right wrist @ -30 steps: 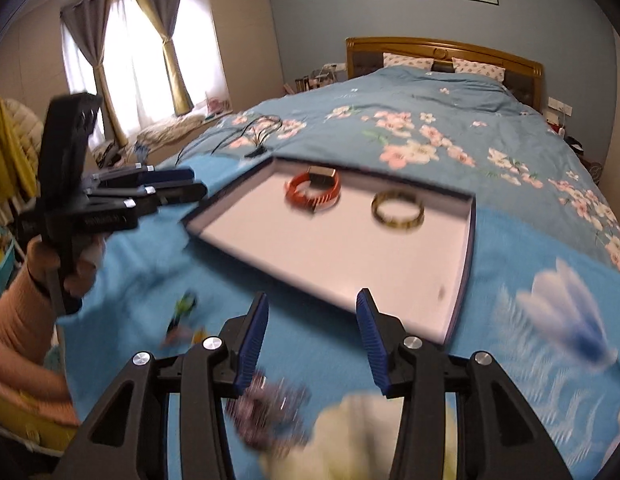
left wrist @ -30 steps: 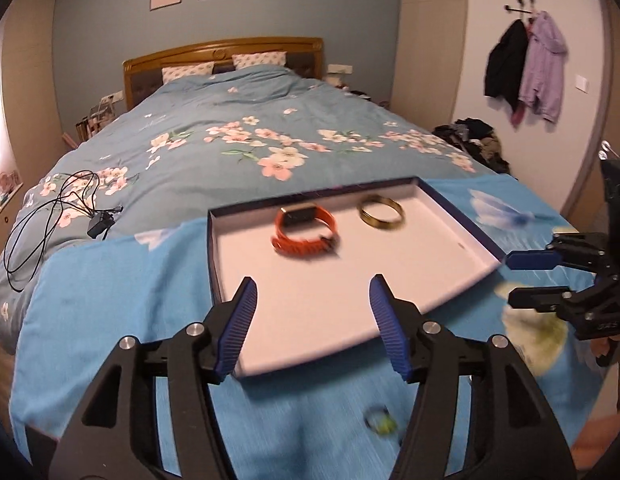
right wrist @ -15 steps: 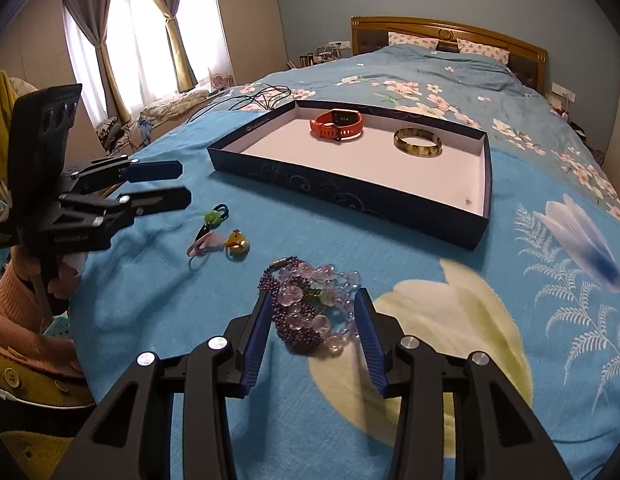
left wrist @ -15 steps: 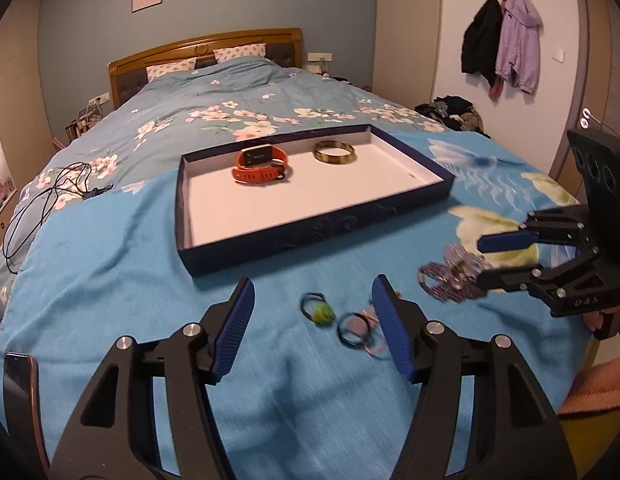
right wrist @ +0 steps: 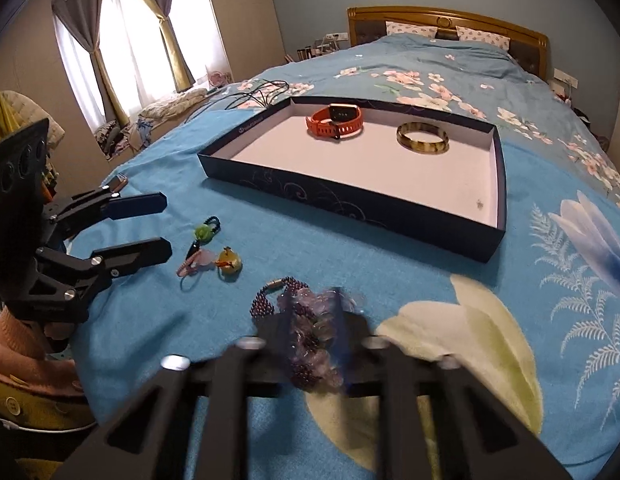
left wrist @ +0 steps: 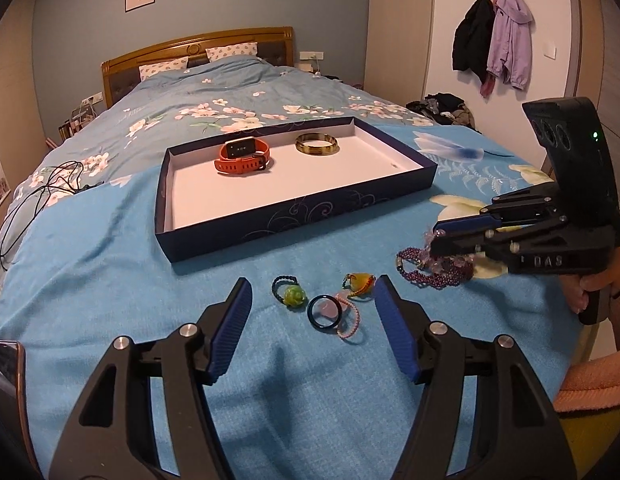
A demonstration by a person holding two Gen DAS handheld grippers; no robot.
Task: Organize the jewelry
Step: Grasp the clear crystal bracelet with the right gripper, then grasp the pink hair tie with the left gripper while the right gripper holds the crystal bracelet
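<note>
A dark blue tray (left wrist: 293, 220) with a white floor lies on the blue bedspread. It holds an orange watch (left wrist: 241, 156) and a tortoiseshell bangle (left wrist: 317, 144). In front of it lie a green bead tie (left wrist: 291, 294), a dark ring (left wrist: 325, 312), a pink loop (left wrist: 348, 322) and a yellow charm (left wrist: 360, 282). My left gripper (left wrist: 314, 286) hangs open just above these, touching none. My right gripper (right wrist: 314, 320) is closing on a bunch of purple bead bracelets (right wrist: 310, 316), which is squeezed between its pads; it shows at the right of the left wrist view (left wrist: 434, 237).
A black cable (left wrist: 37, 196) trails over the bed's left side. A phone (left wrist: 7, 364) lies at the near left edge. Coats (left wrist: 494, 36) hang on the right wall above a clothes pile. A hand (left wrist: 586, 292) holds the right gripper.
Both grippers drew back from the tray and sank toward the loose pieces. The right jaws closed around the purple bracelets. The left jaws stayed open.
</note>
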